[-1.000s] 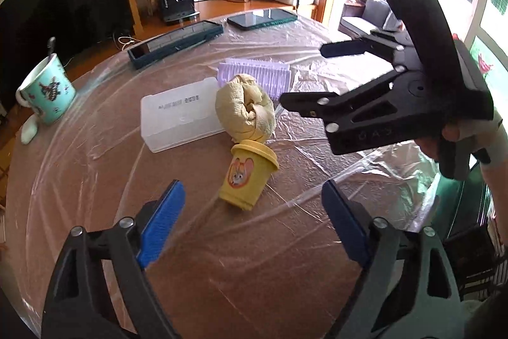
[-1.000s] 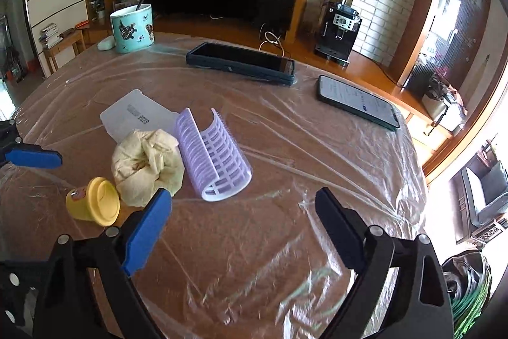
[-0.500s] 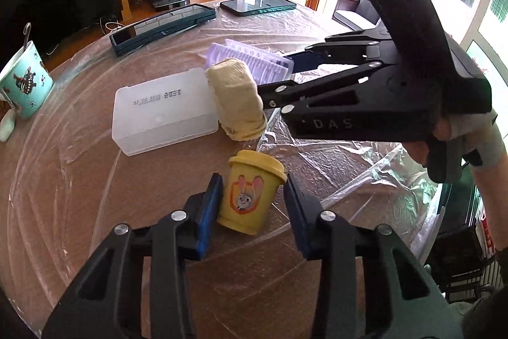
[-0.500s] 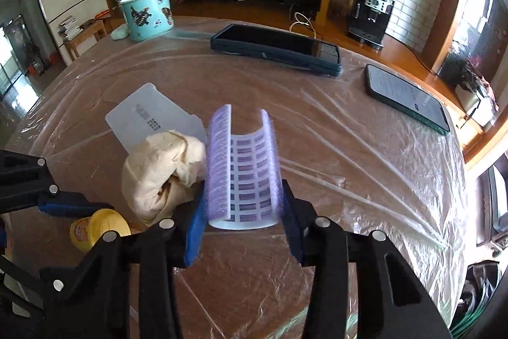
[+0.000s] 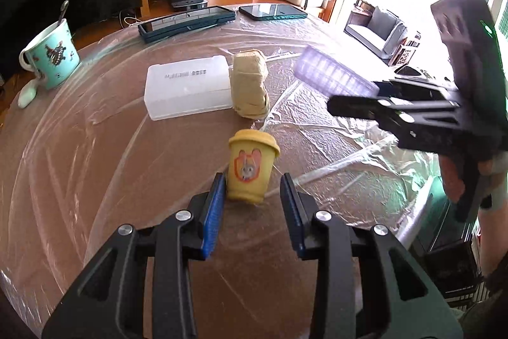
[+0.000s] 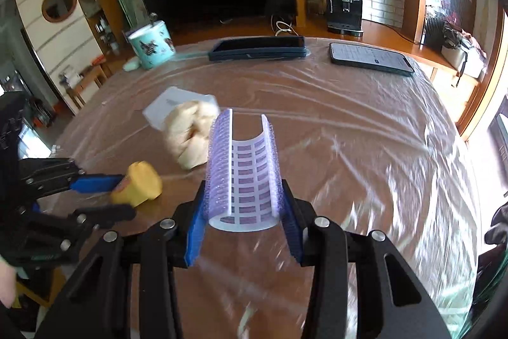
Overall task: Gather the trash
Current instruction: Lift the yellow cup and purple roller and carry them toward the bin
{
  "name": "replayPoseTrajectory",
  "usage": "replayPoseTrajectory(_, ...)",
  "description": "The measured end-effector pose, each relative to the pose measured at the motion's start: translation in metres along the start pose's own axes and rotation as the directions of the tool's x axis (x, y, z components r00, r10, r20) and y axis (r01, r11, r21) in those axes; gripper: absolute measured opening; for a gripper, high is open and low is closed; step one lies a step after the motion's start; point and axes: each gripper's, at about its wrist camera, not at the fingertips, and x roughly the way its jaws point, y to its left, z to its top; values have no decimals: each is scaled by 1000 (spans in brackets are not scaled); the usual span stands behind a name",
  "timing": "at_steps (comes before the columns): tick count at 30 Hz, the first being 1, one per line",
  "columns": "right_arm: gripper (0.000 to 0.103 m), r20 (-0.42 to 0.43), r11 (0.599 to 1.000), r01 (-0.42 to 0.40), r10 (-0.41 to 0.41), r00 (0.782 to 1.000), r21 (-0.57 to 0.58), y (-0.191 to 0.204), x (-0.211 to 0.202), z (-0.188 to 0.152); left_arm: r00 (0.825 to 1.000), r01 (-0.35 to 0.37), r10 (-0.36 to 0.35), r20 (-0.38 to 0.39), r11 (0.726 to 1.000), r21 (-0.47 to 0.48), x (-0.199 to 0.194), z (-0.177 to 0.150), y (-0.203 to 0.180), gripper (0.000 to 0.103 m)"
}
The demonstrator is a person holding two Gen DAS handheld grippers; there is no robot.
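Observation:
A small yellow cup (image 5: 250, 167) with a cartoon sticker stands on the film-covered table (image 5: 95, 164), and its base is between the tips of my left gripper (image 5: 252, 180). The jaws are closing. The left pad touches the cup and a thin gap shows at the right pad. From the right wrist the cup (image 6: 139, 186) looks tipped. My right gripper (image 6: 243, 189) is shut on a curved, ribbed purple plastic tray (image 6: 244, 167). In the left wrist view it holds the tray (image 5: 330, 73) above the table. A crumpled beige wad (image 5: 249, 84) lies behind the cup.
A white plastic box (image 5: 187, 88) lies beside the wad. A teal mug (image 5: 50, 53) with a spoon stands at the far left edge. A long dark case (image 5: 187, 23) and a phone (image 5: 273, 12) lie at the back. The film is wrinkled on the right.
Both grippers went from wide open to nearly closed. The right one took hold of the purple tray and lifted it off the table. The left jaws came in around the yellow cup, which now sits nearer their tips.

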Motion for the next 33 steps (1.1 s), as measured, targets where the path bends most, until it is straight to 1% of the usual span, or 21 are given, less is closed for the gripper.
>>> replayPoseTrajectory(3,42,-2,1000,2,-2,1000,-10,8,-4,-9,1000,4,-4,-6,1000,-1,1,-2,-2,37)
replayPoseTrajectory(5,43,5,999,28,-28,1000,-25,14,-6,-13,1000,-1,1,0,1000,7,3,-1,-4,38)
replayPoseTrajectory(6,43,8,999,41,-41,999,-34,17,-7,-14,1000,-15,15,7,1000,7,4,0,-4,41)
replayPoseTrajectory(7,43,10,998,44,-43,999,-38,19,-7,-15,999,-32,32,15,999,10,5,3,-4,50)
replayPoseTrajectory(8,43,11,998,40,-39,999,-38,20,-6,-15,999,-36,35,22,999,9,7,6,-3,53)
replayPoseTrajectory(10,43,10,999,37,-37,999,-37,22,-4,-15,999,-37,37,13,999,-3,12,11,-1,53)
replayPoseTrajectory(12,43,9,998,42,-42,999,-37,24,-2,-15,999,-39,39,6,999,-4,16,15,-2,51)
replayPoseTrajectory(14,43,9,999,37,-36,999,-32,25,-1,-16,999,-49,49,-9,999,10,21,18,-4,38)
replayPoseTrajectory(15,43,10,999,34,-33,999,-29,25,-1,-16,998,-58,58,-13,998,14,23,18,-4,37)
replayPoseTrajectory(16,43,12,999,31,-30,999,-26,25,-1,-17,998,-60,60,-13,998,14,23,18,-5,32)
replayPoseTrajectory(24,43,25,1000,20,-20,999,-16,28,-7,-24,1000,-16,15,-11,998,-65,18,11,2,32)
replayPoseTrajectory(30,42,29,1000,21,-21,999,2,29,-12,-33,1000,-17,17,7,996,-88,9,0,3,32)
replayPoseTrajectory(33,42,33,1000,12,-12,999,1,32,-15,-36,999,-30,33,24,995,-97,3,-6,2,32)
